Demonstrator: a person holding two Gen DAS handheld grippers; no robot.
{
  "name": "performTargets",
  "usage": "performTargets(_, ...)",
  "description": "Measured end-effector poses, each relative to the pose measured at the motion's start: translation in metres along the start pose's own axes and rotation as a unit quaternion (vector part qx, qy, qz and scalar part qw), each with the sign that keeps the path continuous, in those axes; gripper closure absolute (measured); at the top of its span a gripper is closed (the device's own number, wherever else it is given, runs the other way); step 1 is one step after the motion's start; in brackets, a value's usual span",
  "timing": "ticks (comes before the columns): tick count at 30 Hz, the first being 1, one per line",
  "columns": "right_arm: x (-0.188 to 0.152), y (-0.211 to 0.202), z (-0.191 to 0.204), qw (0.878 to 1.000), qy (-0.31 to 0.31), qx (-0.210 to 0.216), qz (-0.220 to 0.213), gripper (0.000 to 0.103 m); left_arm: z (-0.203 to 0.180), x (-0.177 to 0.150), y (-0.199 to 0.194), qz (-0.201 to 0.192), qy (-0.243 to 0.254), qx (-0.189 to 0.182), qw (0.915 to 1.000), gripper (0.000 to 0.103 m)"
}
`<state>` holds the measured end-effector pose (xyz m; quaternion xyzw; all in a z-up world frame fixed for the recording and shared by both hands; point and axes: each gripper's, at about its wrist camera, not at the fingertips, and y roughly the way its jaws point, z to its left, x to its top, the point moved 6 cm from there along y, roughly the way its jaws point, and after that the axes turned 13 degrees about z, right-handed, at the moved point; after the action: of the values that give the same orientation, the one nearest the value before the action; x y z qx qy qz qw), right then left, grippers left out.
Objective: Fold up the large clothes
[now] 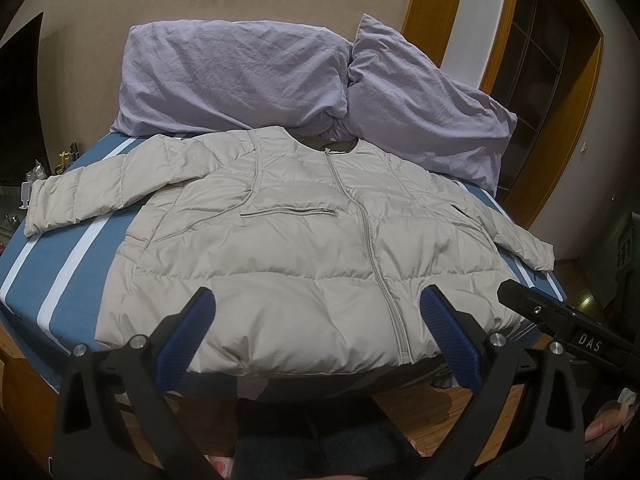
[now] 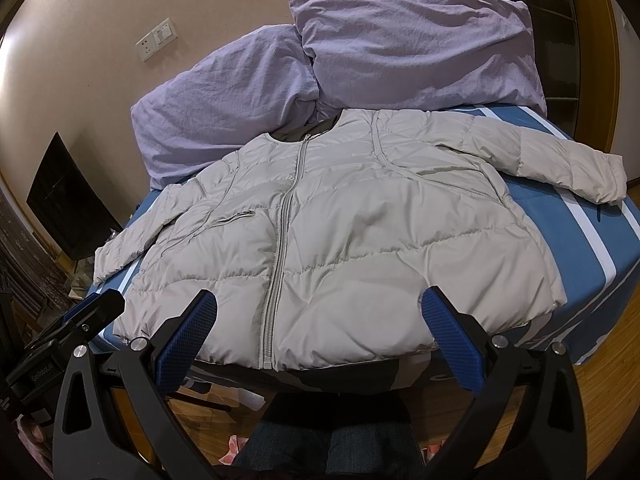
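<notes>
Watching both grippers hang wide apart, empty, over the near hem of the pale grey quilted puffer jacket (image 1: 304, 236) lying flat and zipped just ahead of the left gripper (image 1: 316, 320) and right gripper (image 2: 320, 320). That slick padding could slip from a shallow pinch. The right wrist view alone shows the far sleeve cuff fully.

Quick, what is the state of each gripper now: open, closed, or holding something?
Left gripper: open, holding nothing, above the hem of the jacket.
Right gripper: open, holding nothing, also above the hem.
</notes>
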<state>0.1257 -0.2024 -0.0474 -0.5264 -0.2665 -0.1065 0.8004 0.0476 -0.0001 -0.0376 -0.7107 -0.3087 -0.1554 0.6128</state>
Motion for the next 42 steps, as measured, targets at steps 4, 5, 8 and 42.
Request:
performTargets(4, -0.0001, 0.0002, -0.0001, 1.000, 0.000, 0.000, 0.000, 0.001, 0.0000, 0.0000, 0.0000, 0.000, 0.000, 0.000, 1.0000, 0.002)
performTargets(5, -0.0001, 0.0003, -0.0001, 1.000, 0.000, 0.000, 0.000, 0.001, 0.0000, 0.0000, 0.0000, 0.000, 0.000, 0.000, 1.0000, 0.002)
performTargets(8, -0.0002, 0.0006, -0.0003, 1.000, 0.000, 0.000, 0.000, 0.001, 0.0000, 0.0000, 0.0000, 0.000, 0.000, 0.000, 1.0000, 0.002)
performTargets(42, 0.0004, 0.0030, -0.0029, 1.000, 0.002, 0.001, 0.002, 0.001, 0.0002, 0.0001, 0.0001, 0.000, 0.000, 0.001, 1.0000, 0.002)
